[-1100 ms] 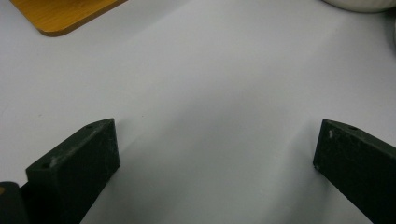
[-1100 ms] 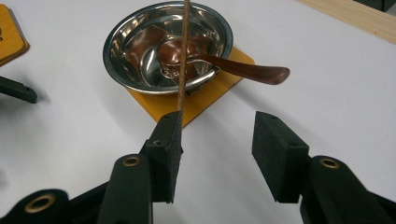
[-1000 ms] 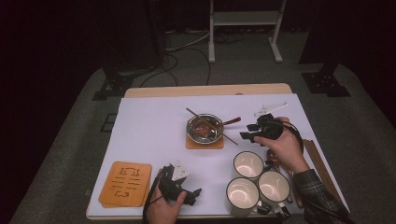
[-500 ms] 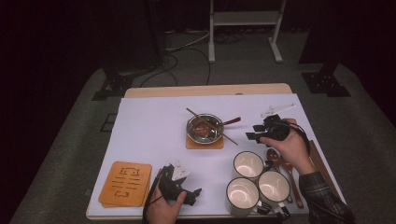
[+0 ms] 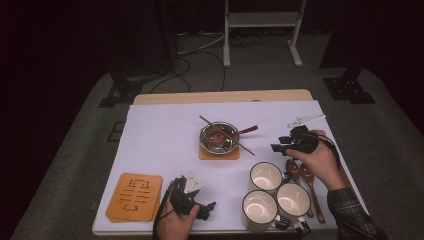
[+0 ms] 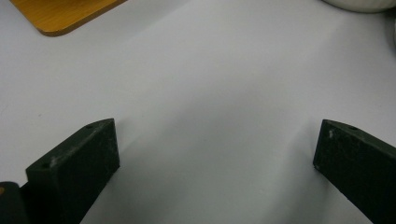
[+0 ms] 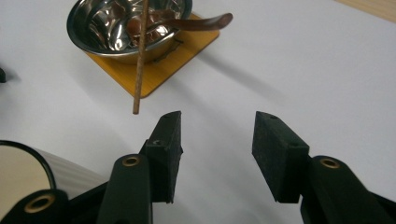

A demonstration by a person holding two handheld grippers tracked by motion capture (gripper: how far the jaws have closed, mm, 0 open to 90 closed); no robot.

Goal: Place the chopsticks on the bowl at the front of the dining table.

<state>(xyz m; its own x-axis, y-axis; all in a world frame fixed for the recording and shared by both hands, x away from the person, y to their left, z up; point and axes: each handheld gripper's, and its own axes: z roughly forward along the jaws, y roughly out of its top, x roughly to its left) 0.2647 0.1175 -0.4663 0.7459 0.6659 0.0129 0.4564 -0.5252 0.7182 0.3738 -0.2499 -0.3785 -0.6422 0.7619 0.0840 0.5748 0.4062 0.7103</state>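
A steel bowl sits on an orange coaster at mid-table. Chopsticks lie across the bowl and a brown wooden spoon rests in it. My right gripper hovers to the right of the bowl, pointing at it. Its jaws stand half apart, open, with only the white sheet between them. My left gripper rests by the near edge, open wide with nothing between its jaws.
Three white mugs cluster at the near right, with two wooden spoons beside them. A stack of orange coasters lies at the near left. A pale clear object lies behind the right hand.
The right hand and its gripper have drawn a little to the right and nearer, away from the bowl. The left gripper has stayed put.
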